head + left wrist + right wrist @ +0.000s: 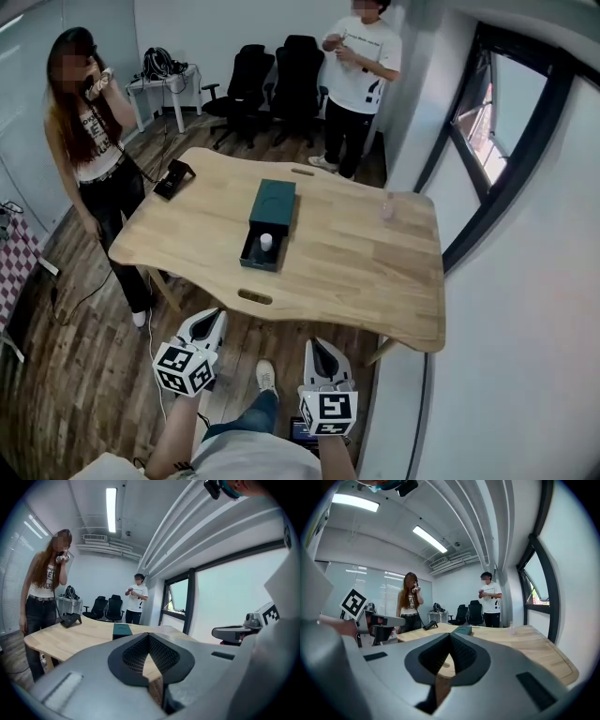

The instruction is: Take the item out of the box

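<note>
A dark green box [273,202] lies in the middle of the wooden table [356,272]. Its drawer is slid out toward me, with a small white item [266,242] standing inside. My left gripper [213,319] and right gripper [317,347] hang side by side below the table's near edge, well short of the box, both shut and holding nothing. In the left gripper view the jaws [149,638] meet at the tips, with the box [122,629] far ahead. The right gripper view shows the same: jaws [450,639] shut, the box [463,630] beyond.
A black device [174,178] with a cable sits at the table's far left corner. A small clear bottle [386,208] stands at the far right. One person [89,141] stands left of the table, another [361,80] behind it. Office chairs [272,84] and a window wall [487,141] lie beyond.
</note>
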### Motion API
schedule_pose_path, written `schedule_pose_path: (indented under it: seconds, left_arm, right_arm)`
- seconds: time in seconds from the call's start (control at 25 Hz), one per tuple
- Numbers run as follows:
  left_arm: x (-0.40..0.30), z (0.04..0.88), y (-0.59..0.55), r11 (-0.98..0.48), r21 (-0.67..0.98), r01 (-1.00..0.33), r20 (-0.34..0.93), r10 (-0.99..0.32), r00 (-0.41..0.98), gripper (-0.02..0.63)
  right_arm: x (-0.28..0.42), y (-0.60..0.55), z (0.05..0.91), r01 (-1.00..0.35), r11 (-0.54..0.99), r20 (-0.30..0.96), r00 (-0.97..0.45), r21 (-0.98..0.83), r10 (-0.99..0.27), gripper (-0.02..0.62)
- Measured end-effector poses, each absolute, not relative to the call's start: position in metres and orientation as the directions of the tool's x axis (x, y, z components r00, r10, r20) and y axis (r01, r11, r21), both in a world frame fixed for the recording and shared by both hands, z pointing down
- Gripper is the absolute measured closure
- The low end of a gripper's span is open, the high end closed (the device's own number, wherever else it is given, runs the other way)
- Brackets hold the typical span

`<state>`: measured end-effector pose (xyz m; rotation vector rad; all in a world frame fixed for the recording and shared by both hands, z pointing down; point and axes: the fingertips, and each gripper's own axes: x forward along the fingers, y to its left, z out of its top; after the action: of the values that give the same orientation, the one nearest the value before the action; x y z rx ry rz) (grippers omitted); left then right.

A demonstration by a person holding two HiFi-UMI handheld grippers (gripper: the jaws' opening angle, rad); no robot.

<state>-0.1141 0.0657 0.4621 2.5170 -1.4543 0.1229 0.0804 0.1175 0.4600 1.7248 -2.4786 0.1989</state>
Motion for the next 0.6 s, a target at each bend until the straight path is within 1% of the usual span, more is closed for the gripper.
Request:
schedule_pose_path:
  seconds: [0.12, 0.32, 0.4, 0.6]
  left_arm:
    - [-0.115, 0.476, 0.006, -0.466, 0.178, -0.867, 0.217, -0.84, 0.497, 0.604]
    - [-0.104, 0.502, -0.082, -0.516, 0.144, -0.844, 0.284, -0.796, 0.535, 0.604]
    - [-0.103, 0.511, -0.113, -0.527, 0.153, -0.836, 0.299, -0.782, 0.547, 0.604]
    - [-0.095, 0.541, -0.167, -0.619, 0.135, -0.773, 0.352, -0.7, 0.622, 0.604]
  right_arm:
    - [0.08, 0.058, 0.471, -0.935, 0.352, 0.195, -0.352, -0.036, -0.916, 0.59]
    - [0.076, -0.034, 0.505, -0.942, 0.326, 0.259, -0.335, -0.08, -0.906, 0.591]
    - [0.071, -0.067, 0.512, -0.942, 0.325, 0.277, -0.336, -0.087, -0.9, 0.59]
    - [0.055, -0.136, 0.521, -0.936, 0.348, 0.29, -0.35, -0.058, -0.891, 0.589]
